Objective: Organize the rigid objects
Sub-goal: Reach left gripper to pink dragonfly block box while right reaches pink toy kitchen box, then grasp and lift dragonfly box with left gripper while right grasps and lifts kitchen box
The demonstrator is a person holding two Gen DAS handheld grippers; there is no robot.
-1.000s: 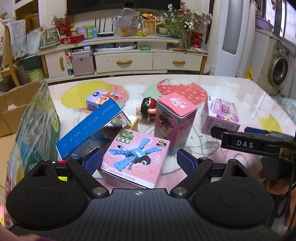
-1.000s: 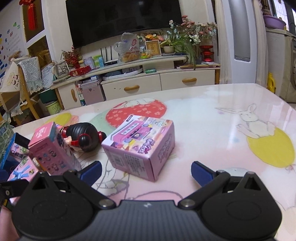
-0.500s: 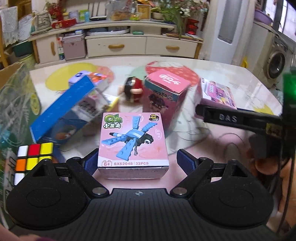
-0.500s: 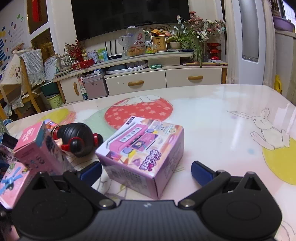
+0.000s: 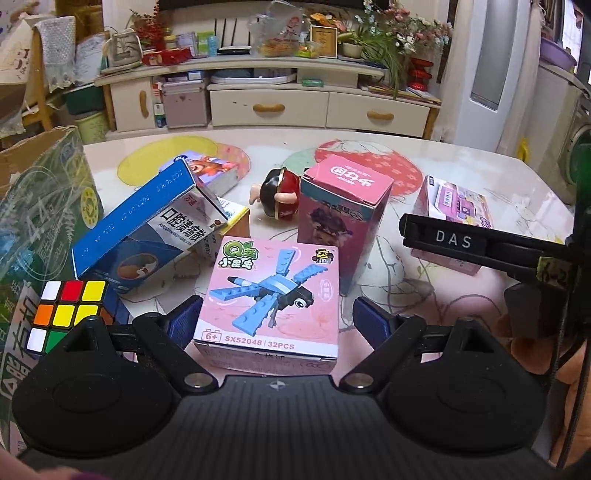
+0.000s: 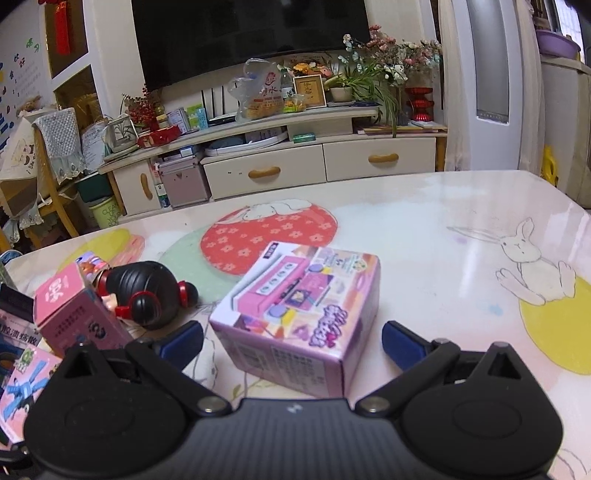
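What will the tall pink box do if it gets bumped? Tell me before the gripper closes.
The tall pink box stands on its small end, taller than wide, so it probably tips easily. It looks like thin printed carton, likely light and apt to slide on the glossy table. The dragonfly box sits right in front and may nudge it.

I see a cream TV cabinet along the far wall, dark television above, washing machine far right.

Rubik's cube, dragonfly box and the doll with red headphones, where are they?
Rubik's cube [image 5: 68, 314], left wrist view, yellow centre sticker.
Dragonfly box [image 5: 271, 295], left wrist view, top face.
Doll [image 6: 142, 291], right wrist view, black hair.
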